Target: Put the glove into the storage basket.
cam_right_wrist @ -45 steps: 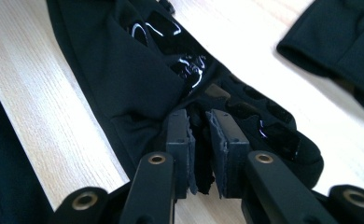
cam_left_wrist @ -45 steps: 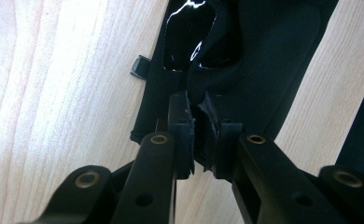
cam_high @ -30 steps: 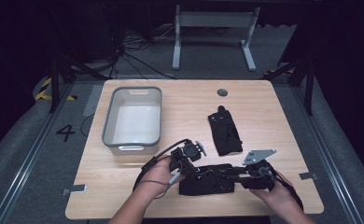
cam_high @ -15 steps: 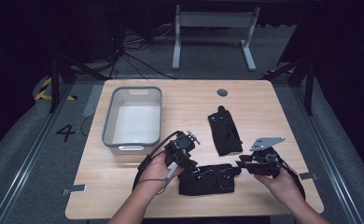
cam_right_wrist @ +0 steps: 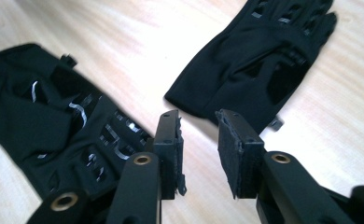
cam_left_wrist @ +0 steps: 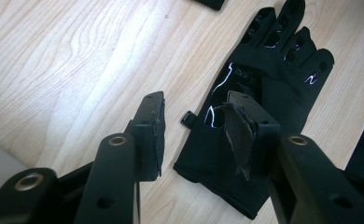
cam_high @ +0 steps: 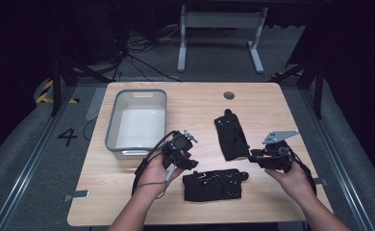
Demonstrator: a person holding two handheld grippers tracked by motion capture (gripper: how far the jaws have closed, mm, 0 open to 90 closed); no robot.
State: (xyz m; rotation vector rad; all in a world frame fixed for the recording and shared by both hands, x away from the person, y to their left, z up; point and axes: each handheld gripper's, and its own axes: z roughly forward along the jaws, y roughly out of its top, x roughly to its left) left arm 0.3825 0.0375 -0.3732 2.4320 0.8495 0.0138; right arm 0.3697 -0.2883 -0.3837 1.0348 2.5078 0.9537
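two black gloves on the table [cam_high: 128,202], one grey bin [cam_high: 136,120], two grippers. near glove [cam_high: 213,184] lies flat between the hands; far glove [cam_high: 230,136] is just beyond it, angled toward the back edge. left gripper [cam_high: 188,161] – jaws spread, nothing between the pads, just been opening. right gripper [cam_high: 253,155] – jaws apart and empty, just been opening too. the gripper views show the silver print on the near glove – the high view gives the bin at back left.

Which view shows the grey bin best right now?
The high view: the whole grey bin sits at the table's left, open and empty inside. The left gripper view catches, at most, a pale sliver at bottom left.
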